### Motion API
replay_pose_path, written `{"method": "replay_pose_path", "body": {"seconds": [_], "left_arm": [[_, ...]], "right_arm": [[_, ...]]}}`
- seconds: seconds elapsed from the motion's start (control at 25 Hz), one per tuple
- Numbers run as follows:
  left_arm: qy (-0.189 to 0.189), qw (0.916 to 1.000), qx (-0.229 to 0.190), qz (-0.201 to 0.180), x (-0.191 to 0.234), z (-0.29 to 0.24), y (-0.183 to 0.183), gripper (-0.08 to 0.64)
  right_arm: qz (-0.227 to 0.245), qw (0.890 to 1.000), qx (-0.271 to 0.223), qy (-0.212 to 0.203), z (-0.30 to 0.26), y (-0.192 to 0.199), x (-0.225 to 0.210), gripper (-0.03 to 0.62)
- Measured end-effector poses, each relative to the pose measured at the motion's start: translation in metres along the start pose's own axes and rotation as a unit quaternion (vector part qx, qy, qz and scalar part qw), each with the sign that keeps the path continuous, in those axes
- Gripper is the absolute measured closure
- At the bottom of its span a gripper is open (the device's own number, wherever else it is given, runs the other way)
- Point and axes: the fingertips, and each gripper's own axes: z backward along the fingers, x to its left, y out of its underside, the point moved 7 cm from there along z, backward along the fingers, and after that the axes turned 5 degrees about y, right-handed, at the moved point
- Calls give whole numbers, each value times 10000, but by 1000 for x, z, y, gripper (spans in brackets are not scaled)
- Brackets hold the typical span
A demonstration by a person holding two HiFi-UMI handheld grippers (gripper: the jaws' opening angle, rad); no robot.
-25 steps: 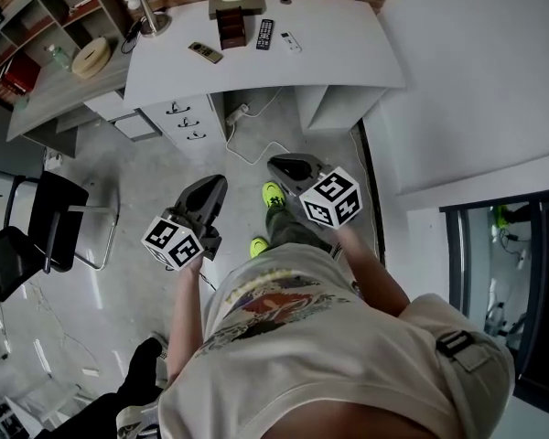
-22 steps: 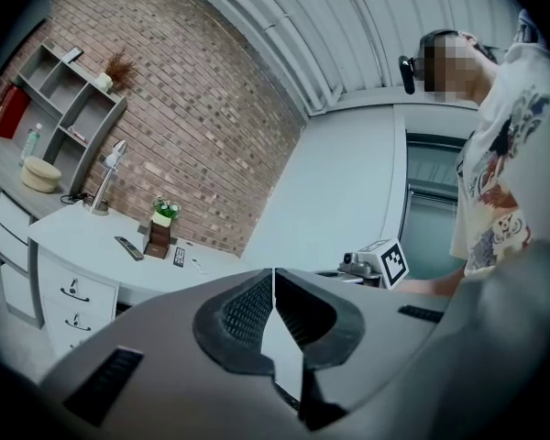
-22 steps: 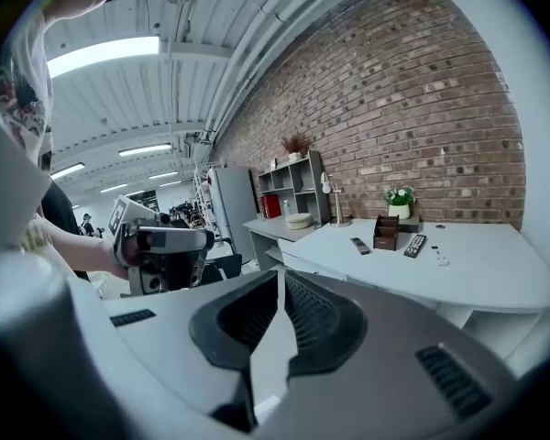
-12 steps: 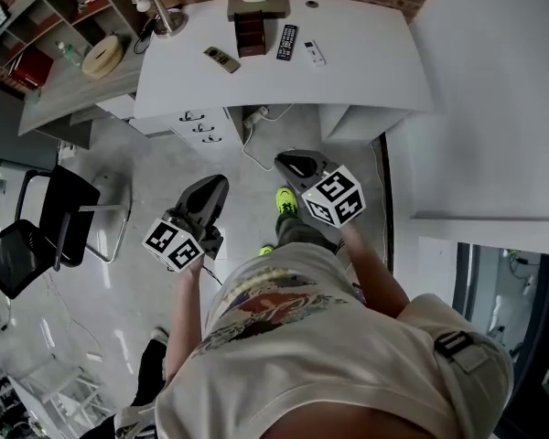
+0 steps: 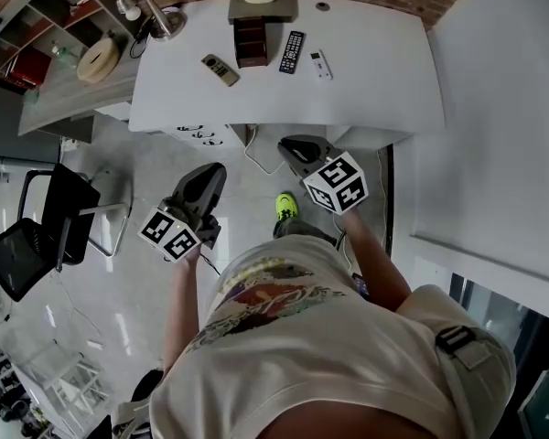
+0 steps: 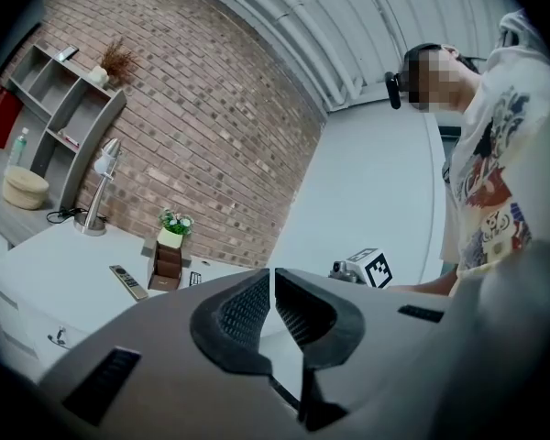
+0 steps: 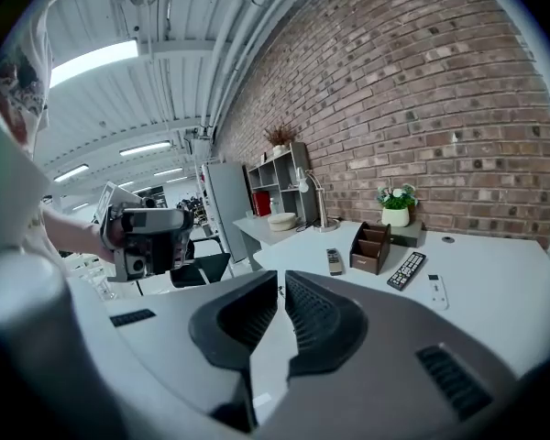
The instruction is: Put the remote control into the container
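noting step: approach, by my judgement; nothing is picked up and both grippers are short of the near edge of the desk.
left gripper: jaws together with nothing between them; held off the desk, short of its near edge, towards its left end.
tan remote: lies flat and slanted on the left half of the desk, between near and far edge, just left of the container and apart from it.
container: brown stepped holder with open slots, upright near the far edge, left of the desk's middle; no remote is seen in it.
black remote: lies flat just right of the container, long side running near to far; whether it touches the container cannot be told.
right gripper: jaws together, empty; held just short of the near edge, about its middle.
white remote: small, flat, just right of the black one and apart from it.
task item: three remotes are present; which one is meant cannot be told.
next move, judged: carry one gripper over the near edge to a remote, part the jaws, close across its narrow width, lift it, then lower it end-first into a slot.
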Motion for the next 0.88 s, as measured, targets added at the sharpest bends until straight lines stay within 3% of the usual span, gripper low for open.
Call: {"method": "replay_pose_path", "body": {"seconds": [0.32,0.72,0.88], "left_arm": [[21,10000,-59,-6,27,-56,-1,554],[26,9999,47,100,55,-80,-7,554],[199,9996,217,54,80,-95,-6,554]], "right_arm": [[95,9999,59,-57,-20,-4,-51,578],[38,9996,284,56,-37,-10,-69,577],[-35,9989,428,206,-54,-8,-79,577]]}}
